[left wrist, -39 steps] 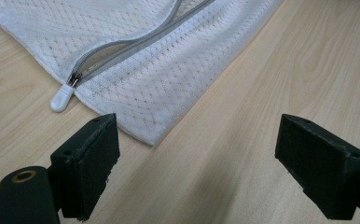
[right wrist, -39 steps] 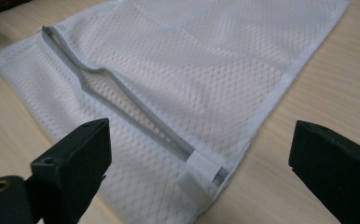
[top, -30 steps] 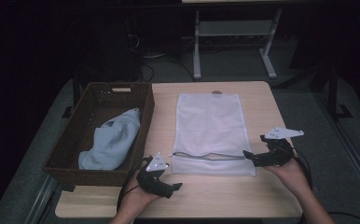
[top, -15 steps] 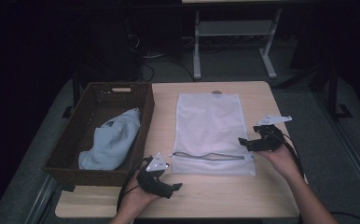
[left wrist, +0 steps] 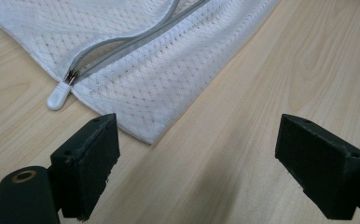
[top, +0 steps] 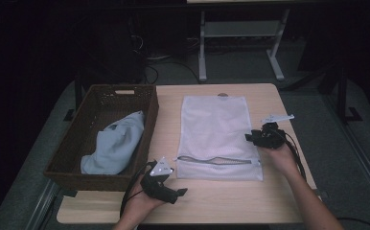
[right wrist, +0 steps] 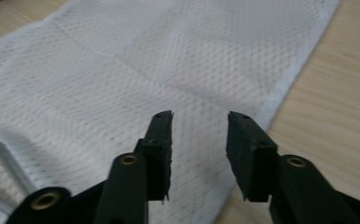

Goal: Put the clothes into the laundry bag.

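Observation:
A white mesh laundry bag (top: 214,129) lies flat on the wooden table, its grey zipper (top: 216,159) partly open near the front edge. My right gripper (top: 249,138) hovers at the bag's right edge. Its jaws have just been closing and stand narrowly apart over the mesh (right wrist: 122,70), pinching nothing; the right gripper (right wrist: 200,119) is still open. My left gripper (top: 179,191) rests near the table's front, jaws wide apart. Just beyond the left gripper (left wrist: 197,135) are the bag's corner (left wrist: 155,93) and the white zipper pull (left wrist: 58,97).
A dark wicker basket (top: 65,158) stands on the table's left side with a light blue cloth (top: 116,141) in it. Bare wood (top: 231,201) runs along the front. The table's right edge (top: 295,143) is close to my right hand.
My right gripper has moved left and away from the person onto the bag's right edge, and its jaws have narrowed. The left gripper has stayed put.

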{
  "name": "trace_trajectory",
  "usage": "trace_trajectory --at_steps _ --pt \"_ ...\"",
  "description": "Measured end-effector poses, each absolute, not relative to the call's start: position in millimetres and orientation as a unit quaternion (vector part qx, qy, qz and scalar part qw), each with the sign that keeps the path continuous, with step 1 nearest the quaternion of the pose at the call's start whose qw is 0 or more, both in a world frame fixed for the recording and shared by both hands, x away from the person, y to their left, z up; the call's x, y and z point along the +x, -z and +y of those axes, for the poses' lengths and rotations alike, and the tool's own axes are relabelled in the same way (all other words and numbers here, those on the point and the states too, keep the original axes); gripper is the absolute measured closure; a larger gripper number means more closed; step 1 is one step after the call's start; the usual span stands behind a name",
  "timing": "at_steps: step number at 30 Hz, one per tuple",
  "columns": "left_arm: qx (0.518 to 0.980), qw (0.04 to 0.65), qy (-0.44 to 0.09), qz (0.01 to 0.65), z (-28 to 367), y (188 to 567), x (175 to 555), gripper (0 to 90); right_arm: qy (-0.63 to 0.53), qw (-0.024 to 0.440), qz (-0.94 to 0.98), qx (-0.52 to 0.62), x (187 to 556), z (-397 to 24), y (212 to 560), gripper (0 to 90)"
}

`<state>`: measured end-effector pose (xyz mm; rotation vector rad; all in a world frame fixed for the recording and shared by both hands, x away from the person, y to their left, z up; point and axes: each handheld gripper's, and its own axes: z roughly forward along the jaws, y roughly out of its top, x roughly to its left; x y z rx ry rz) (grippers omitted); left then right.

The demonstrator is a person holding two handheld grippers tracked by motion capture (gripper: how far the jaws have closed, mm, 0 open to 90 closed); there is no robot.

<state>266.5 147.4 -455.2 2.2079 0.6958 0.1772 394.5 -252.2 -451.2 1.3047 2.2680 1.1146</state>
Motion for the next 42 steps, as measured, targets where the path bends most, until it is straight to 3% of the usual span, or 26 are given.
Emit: trace_trajectory --at_steps 8,21,42 --pt "0.872 0.4 -0.07 0.275 147 455 267 13.1 -0.359 0.15 0.799 0.459 411 -251 448 88.5" --pt "0.873 0.399 -0.067 0.272 148 455 266 13.1 -0.319 0.162 0.806 0.471 428 -248 468 89.4" --pt "0.872 0.4 -0.065 0.276 148 455 267 13.2 -0.285 0.168 0.809 0.486 433 -270 465 89.4"
